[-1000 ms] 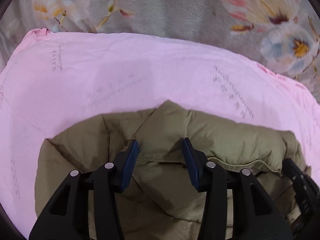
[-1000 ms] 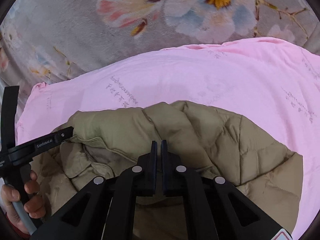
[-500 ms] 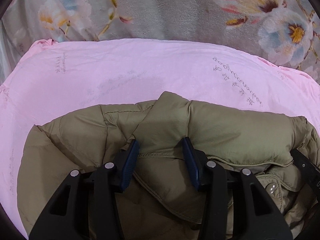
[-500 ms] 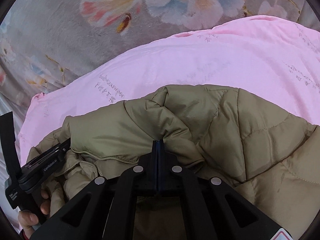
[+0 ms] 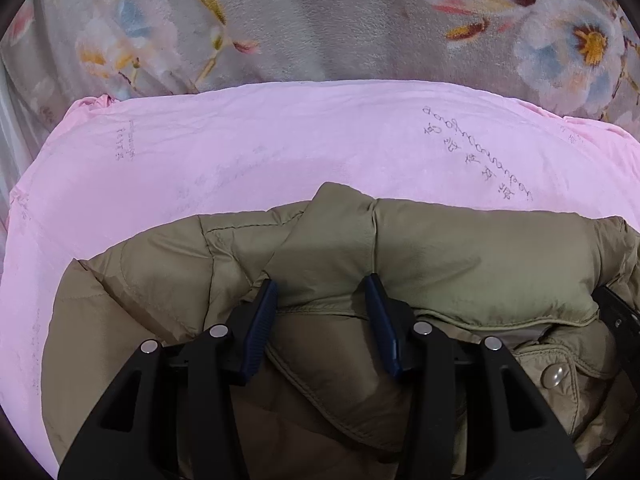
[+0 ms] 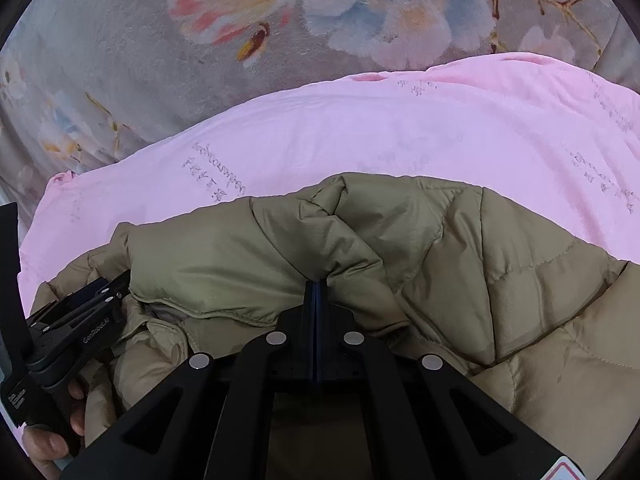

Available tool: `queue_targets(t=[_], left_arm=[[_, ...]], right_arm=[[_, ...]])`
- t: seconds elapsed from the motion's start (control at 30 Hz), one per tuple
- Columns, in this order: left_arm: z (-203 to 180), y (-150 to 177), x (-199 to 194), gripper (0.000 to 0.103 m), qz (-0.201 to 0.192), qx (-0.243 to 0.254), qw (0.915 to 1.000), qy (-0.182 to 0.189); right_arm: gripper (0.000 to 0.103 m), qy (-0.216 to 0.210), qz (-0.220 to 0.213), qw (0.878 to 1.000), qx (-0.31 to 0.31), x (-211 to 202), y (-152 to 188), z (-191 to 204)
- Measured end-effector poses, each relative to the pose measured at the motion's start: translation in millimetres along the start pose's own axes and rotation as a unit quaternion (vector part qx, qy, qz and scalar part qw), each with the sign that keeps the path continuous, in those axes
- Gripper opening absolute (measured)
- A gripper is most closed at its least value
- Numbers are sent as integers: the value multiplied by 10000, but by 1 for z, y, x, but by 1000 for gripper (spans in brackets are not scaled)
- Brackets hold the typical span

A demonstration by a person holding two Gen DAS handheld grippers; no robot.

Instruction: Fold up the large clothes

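Olive padded jacket (image 5: 460,264) – lower part cut off – on pink sheet (image 5: 240,160).

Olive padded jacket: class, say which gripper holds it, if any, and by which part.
Both. The left gripper clamps a thick fold of the jacket at its folded edge; the right gripper is pinched shut on a bunched fold.

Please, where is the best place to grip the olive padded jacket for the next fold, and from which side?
Probably the jacket by its thick rolled edge, coming from the near side, above, as the left gripper does: that ridge stands up from the pink sheet.
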State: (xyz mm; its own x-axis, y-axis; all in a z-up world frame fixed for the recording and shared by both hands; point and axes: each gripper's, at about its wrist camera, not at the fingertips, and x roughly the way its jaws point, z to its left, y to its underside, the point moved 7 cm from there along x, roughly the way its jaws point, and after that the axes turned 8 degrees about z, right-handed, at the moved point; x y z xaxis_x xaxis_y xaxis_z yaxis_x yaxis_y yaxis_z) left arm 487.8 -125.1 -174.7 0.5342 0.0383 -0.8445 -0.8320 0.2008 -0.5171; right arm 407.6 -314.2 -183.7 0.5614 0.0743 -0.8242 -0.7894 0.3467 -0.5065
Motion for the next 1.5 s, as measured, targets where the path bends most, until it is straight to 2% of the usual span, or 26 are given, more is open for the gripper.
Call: queue_targets(t=[0.2, 0.3, 0.33, 0.37, 0.4, 0.43, 0.47, 0.53, 0.57, 0.7, 0.8, 0.87, 0.93, 1.03, 1.1, 1.17, 1.2, 1.27, 1.37, 1.43, 1.47, 1.5], left_arm=[[-1, -2, 0, 45, 1, 69, 9999, -153], [9, 3, -10, 47, 5, -129, 9998, 151], [14, 9, -18, 49, 21, -185, 9995, 272], [20, 18, -33, 65, 10, -261, 9990, 350], [25, 26, -47, 69, -73, -279, 9987, 415], [30, 36, -63, 69, -179, -251, 9983, 487], [39, 50, -85, 70, -269, -170, 9978, 579], [58, 80, -119, 76, -252, -85, 9975, 655], [66, 91, -130, 81, -195, -93, 9974, 693], [112, 152, -175, 88, 219, -329, 9934, 1079], [149, 202, -195, 88, 568, -629, 9893, 1185], [171, 244, -203, 88, 812, -816, 9854, 1250], [184, 270, -210, 88, 931, -891, 9843, 1204], [204, 303, -223, 88, 1021, -1244, 9785, 1291], [213, 320, -226, 88, 1081, -1527, 9715, 1454], [214, 332, -223, 88, 1252, -1767, 9611, 1714], [214, 336, -224, 88, 1238, -1825, 9593, 1765], [211, 339, -229, 88, 1152, -1787, 9610, 1771], [200, 338, -230, 88, 1157, -1797, 9558, 2020], [189, 338, -232, 87, 1152, -1698, 9560, 2099], [184, 338, -233, 78, 1143, -1629, 9561, 2152], [178, 339, -235, 63, 1152, -1537, 9561, 2214]], right_arm=[[0, 43, 43, 10000, 0, 1, -1, 1], [0, 21, 109, 9999, 33, -13, 8, -1], [13, -2, 84, 10000, 42, -30, 15, 0], [18, -66, -48, 10000, 41, -53, 23, -1], [26, -138, -168, 9998, -12, -77, 33, -1], [33, -187, -226, 9995, -78, -96, 42, -3], [36, -163, -300, 9993, -172, -120, 56, -8], [50, 30, -313, 9991, -272, -157, 85, -25], [51, 135, -249, 9992, -281, -175, 103, -37], [57, 365, 31, 9993, -54, -235, 183, -87], [59, 397, 238, 9986, 272, -269, 241, -118], [61, 272, 347, 9977, 513, -285, 275, -130], [62, 64, 441, 9962, 748, -296, 303, -134], [63, -289, 573, 9943, 846, -300, 331, -128], [63, -444, 685, 9930, 857, -295, 344, -120], [63, -632, 743, 9912, 896, -292, 350, -109], [64, -708, 720, 9908, 900, -292, 352, -103], [65, -775, 689, 9909, 858, -291, 352, -94], [65, -803, 701, 9908, 837, -289, 355, -83], [65, -769, 661, 9915, 819, -289, 357, -79], [65, -728, 610, 9919, 838, -290, 357, -77], [58, -739, 584, 9919, 848, -291, 357, -75]])
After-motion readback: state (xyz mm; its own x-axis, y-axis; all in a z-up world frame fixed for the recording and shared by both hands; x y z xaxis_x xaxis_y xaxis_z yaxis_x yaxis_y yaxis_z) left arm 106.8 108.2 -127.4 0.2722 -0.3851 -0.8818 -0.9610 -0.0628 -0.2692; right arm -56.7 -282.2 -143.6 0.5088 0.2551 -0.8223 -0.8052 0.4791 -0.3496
